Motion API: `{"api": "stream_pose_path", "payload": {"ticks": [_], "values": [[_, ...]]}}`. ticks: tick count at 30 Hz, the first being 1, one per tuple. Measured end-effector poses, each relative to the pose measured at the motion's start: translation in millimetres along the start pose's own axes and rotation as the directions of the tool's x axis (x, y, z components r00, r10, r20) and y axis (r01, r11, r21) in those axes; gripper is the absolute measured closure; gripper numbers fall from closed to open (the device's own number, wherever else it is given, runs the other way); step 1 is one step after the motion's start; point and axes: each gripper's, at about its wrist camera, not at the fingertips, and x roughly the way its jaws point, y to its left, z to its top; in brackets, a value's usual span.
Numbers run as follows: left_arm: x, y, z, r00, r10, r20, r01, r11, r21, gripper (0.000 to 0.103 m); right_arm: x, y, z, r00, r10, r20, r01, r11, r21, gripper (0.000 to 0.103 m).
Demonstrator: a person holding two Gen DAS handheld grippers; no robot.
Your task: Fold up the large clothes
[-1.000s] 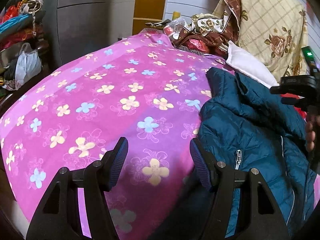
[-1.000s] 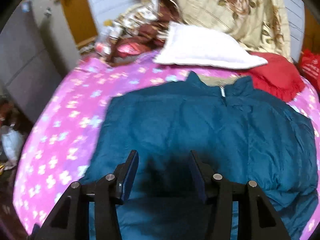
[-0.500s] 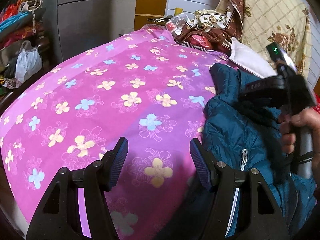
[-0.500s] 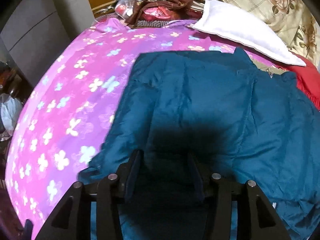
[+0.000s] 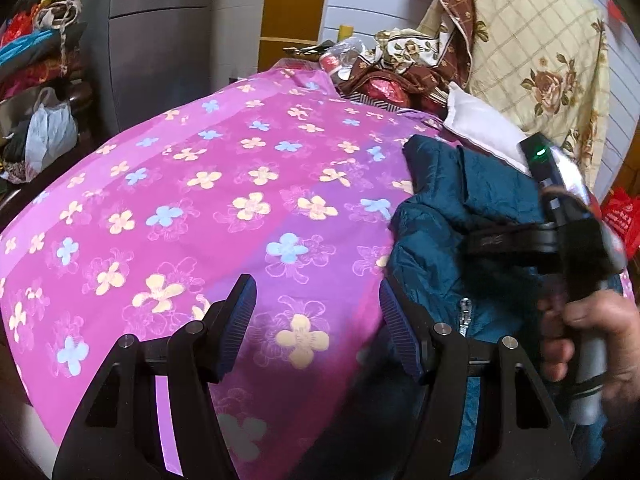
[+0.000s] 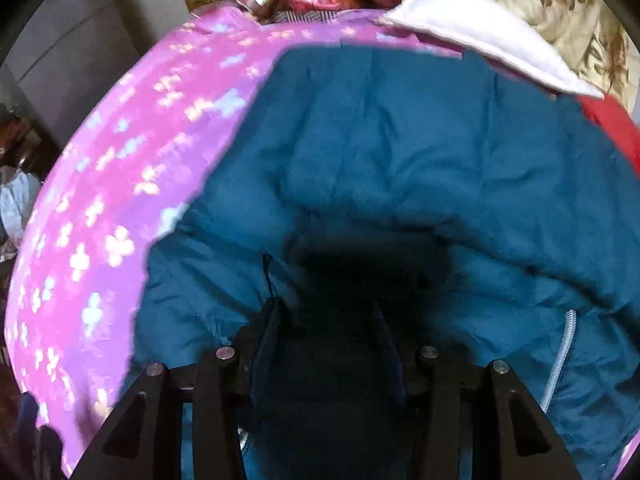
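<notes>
A teal quilted jacket lies spread on a pink flowered bedsheet; its zip shows near the front edge. My left gripper hovers open over bare sheet, its right finger beside the jacket's left edge. My right gripper points steeply down and sits low on the jacket's near part, jaws apart, with dark shadowed fabric under and between them. In the left wrist view a hand holds that right gripper over the jacket.
A white pillow and a rose-patterned quilt lie at the bed's head, beside a pile of clutter. A red cushion sits at the right. A grey wardrobe and bags stand left.
The right gripper has come down and forward onto the jacket, so the jacket now fills its view. The left gripper has stayed where it was, still open.
</notes>
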Motion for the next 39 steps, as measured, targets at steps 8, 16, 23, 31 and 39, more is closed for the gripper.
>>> {"api": "stream_pose_path", "payload": {"ticks": [8,16,23,31,39], "values": [[-3,-3,-1,1.0,-0.024,-0.007,0.024,1.0,0.012,0.039,-71,-29,-18,0.991,0.09,0.101,-0.096,0.994,0.054,0.058],[-3,-3,-3,0.999,-0.034,-0.035,0.034,0.999,0.014,0.039,-149,-136,-97,0.984,0.055,0.169,-0.094,0.968,0.233,0.058],[-3,-5,-11,0.997,-0.038,-0.067,0.039,0.999,0.016,0.039,-200,-244,-197,0.98,-0.137,0.144,0.061,0.898,0.436,0.058],[-16,-3,-28,0.99,-0.081,-0.119,0.087,0.995,0.052,0.039,-226,-333,-316,0.979,-0.183,0.088,0.089,0.776,0.624,0.058],[-16,22,-32,0.934,-0.249,-0.256,0.25,0.968,-0.028,0.039,-199,-348,-358,0.989,-0.027,0.148,-0.076,0.76,0.645,0.058]]}}
